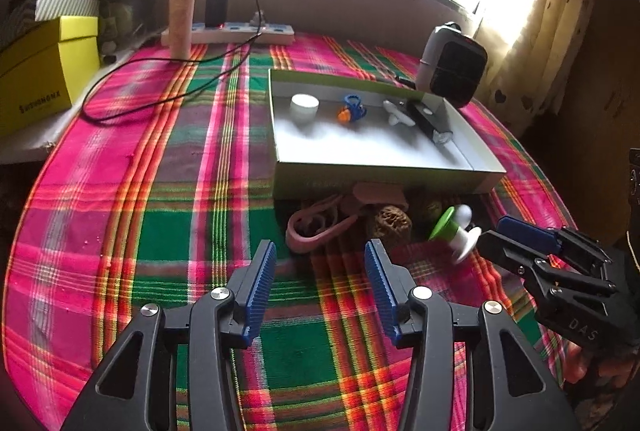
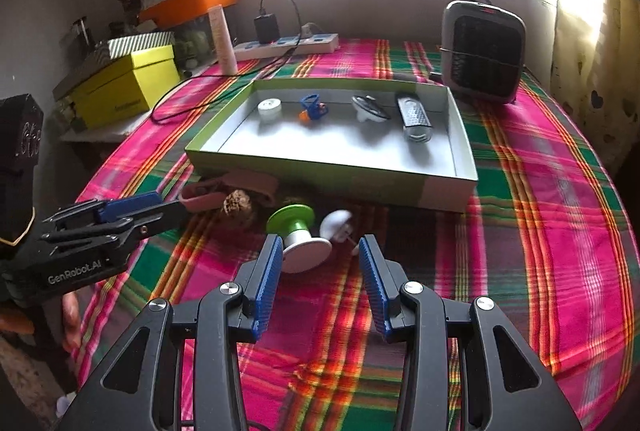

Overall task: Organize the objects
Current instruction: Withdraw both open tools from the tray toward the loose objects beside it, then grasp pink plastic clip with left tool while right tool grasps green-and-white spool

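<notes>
A shallow box (image 1: 384, 175) (image 2: 328, 175) on the plaid cloth holds a white cap (image 1: 304, 107) (image 2: 269, 110), a blue-orange clip (image 1: 352, 109) (image 2: 313, 108), a white piece (image 1: 396, 113) (image 2: 370, 109) and a silver-black device (image 1: 430, 123) (image 2: 416, 117). In front of it lie a pink clip (image 1: 316, 227) (image 2: 200, 196), a brown walnut-like ball (image 1: 390, 225) (image 2: 239, 208), a green-white spool (image 1: 456, 231) (image 2: 298, 235) and a white knob (image 2: 338, 225). My left gripper (image 1: 320, 283) is open and empty, short of the pink clip. My right gripper (image 2: 320, 279) is open, just short of the spool.
A heater (image 1: 454, 65) (image 2: 482, 53) stands behind the box at the right. A power strip (image 1: 240, 31) (image 2: 288, 45) with a charger and black cable, a tall tube (image 1: 182, 13) (image 2: 224, 39) and a yellow box (image 1: 44, 71) (image 2: 128, 87) are at the back left.
</notes>
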A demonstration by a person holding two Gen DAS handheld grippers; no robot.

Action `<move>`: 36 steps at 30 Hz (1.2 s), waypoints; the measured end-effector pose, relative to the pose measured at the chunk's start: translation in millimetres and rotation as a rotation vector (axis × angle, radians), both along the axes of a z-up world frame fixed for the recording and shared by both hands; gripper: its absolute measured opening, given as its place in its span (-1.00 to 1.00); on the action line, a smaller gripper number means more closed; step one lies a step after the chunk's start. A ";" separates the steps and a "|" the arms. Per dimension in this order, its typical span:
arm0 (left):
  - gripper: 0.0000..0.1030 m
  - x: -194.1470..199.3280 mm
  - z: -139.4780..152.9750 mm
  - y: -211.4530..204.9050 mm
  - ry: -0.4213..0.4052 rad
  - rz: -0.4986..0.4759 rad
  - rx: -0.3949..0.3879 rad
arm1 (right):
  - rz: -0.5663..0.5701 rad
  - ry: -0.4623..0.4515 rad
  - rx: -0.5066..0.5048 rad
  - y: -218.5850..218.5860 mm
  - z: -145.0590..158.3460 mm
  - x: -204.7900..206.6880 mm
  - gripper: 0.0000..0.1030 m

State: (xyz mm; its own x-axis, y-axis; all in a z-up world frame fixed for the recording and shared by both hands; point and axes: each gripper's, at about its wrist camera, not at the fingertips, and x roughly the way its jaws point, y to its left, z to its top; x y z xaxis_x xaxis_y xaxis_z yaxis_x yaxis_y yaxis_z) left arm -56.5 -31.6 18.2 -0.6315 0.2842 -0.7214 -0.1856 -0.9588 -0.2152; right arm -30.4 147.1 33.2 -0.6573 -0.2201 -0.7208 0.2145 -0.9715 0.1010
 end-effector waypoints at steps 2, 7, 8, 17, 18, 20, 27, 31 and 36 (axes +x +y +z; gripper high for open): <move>-0.12 -2.0 -0.5 -0.3 0.004 -0.003 -0.007 | 0.009 -0.003 0.004 -3.1 -0.6 -0.8 -0.20; -0.09 -15.4 -6.0 -1.0 -0.011 -0.018 -0.028 | 0.029 -0.016 0.027 -10.8 -3.6 -4.7 -0.20; -0.08 -18.2 -6.8 -1.6 -0.019 -0.020 -0.031 | 0.030 -0.020 0.029 -11.7 -4.2 -5.7 -0.20; -0.06 -34.6 -9.4 0.6 -0.039 -0.067 -0.047 | 0.047 -0.056 0.049 -18.0 -9.6 -17.4 -0.20; -0.06 -36.0 -10.1 1.1 -0.045 -0.073 -0.046 | 0.045 -0.062 0.047 -17.6 -10.6 -19.3 -0.20; -0.06 -38.2 -11.4 4.0 -0.047 -0.089 -0.056 | 0.046 -0.075 0.037 -17.5 -12.5 -21.9 -0.20; -0.06 -42.3 -11.2 10.5 -0.042 -0.130 -0.088 | 0.056 -0.103 0.037 -19.4 -19.1 -26.3 -0.20; -0.06 -42.4 -10.4 12.3 -0.051 -0.134 -0.094 | 0.056 -0.093 0.031 -18.8 -17.3 -24.2 -0.24; -0.25 -40.1 -10.1 13.4 -0.059 -0.137 -0.099 | 0.045 -0.092 0.020 -15.4 -17.3 -20.4 -0.33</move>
State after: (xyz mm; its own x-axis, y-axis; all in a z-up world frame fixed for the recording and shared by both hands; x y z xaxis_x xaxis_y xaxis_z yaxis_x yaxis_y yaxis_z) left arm -96.5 -18.2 8.1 -0.5474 0.2905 -0.7848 -0.3057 -0.9424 -0.1356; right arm -50.8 131.8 15.9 -0.5778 -0.2326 -0.7823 0.2486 -0.9631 0.1028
